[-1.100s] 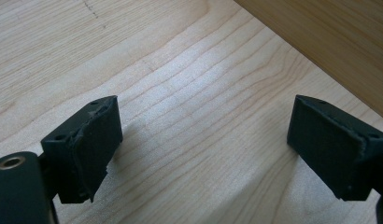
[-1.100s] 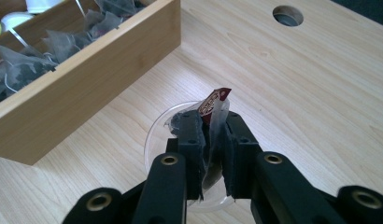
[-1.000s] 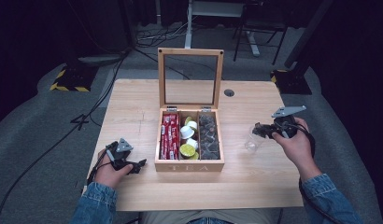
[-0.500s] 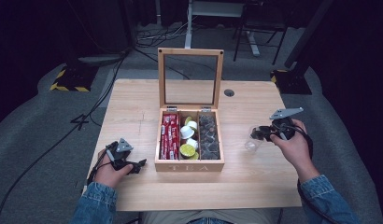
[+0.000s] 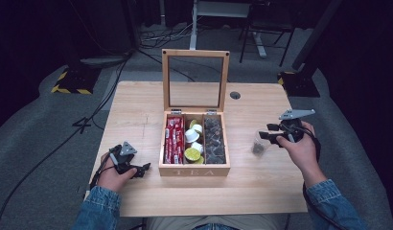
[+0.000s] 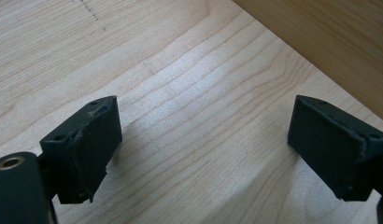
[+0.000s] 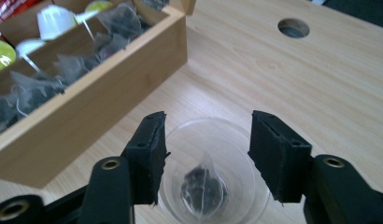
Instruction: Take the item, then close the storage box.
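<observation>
An open wooden tea box sits mid-desk, lid propped upright, and everything here is easiest placed from it. To its right, just clear of the box's side wall, stands a small clear plastic cup with one pyramid tea bag lying in its bottom. The right gripper is poised over that cup, jaws spread about as wide as the cup's mouth, one to either side of the rim. From the right gripper view I can't say whether they touch the plastic; they don't look to be squeezing it.

The cup looks thin and nearly weightless, so I'd expect it to flex or skate across the desk if pinched hard or off-centre. A light, even grip on opposite walls, a little below the rim, seems the safest hold. The tea bag is soft mesh, floppy and light; it would crush harmlessly but could snag or spill out if the cup tips.

Inside the box, the right-hand compartment nearest the cup holds more dark mesh bags, the middle one white and yellow-green capsules, the left one red sachets.

To the left of the box's front corner, the left gripper rests low on the desk, jaws wide apart, holding nothing.
</observation>
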Demonstrator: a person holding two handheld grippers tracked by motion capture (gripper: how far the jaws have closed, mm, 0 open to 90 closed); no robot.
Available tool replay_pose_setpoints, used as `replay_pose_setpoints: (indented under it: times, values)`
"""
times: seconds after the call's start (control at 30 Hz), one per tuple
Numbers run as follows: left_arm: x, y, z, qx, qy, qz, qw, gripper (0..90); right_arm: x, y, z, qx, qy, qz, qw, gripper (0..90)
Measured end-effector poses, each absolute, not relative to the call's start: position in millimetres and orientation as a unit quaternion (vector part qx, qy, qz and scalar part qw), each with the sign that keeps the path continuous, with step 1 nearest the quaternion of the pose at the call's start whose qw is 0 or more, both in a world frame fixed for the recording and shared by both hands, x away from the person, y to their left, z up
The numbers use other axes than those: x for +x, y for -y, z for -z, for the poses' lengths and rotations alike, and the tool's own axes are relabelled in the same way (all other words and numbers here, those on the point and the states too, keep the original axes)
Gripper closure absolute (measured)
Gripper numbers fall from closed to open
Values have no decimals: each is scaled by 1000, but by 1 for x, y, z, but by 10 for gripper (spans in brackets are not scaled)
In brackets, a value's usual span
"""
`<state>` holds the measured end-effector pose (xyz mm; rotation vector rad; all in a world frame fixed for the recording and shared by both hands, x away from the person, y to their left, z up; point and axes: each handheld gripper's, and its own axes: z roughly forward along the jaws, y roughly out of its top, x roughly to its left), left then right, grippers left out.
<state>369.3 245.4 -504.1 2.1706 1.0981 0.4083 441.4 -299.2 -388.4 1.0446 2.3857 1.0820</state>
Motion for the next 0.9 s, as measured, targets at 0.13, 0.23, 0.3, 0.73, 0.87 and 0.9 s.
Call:
replay_pose_setpoints:
  times: [0.13, 0.23, 0.3, 0.73, 0.87, 0.9]
  values:
    - [369, -245, 504, 830, -422, -157, 330, 103, 444, 294, 381, 358, -830, -394, 168, 410]
    - [370, -246, 504, 831, -420, -155, 331, 103, 447, 289, 374, 353, -828, -400, 174, 403]
    - [371, -245, 504, 830, -420, -157, 331, 103, 448, 286, 370, 350, -827, -404, 175, 396]
    - [374, -243, 504, 830, -421, -157, 330, 92, 463, 257, 338, 327, -819, -433, 186, 338]
    - [374, -243, 504, 830, -421, -157, 330, 92, 470, 248, 331, 323, -817, -441, 184, 325]
    - [374, -243, 504, 829, -423, -156, 330, 92, 472, 245, 329, 321, -817, -444, 181, 323]
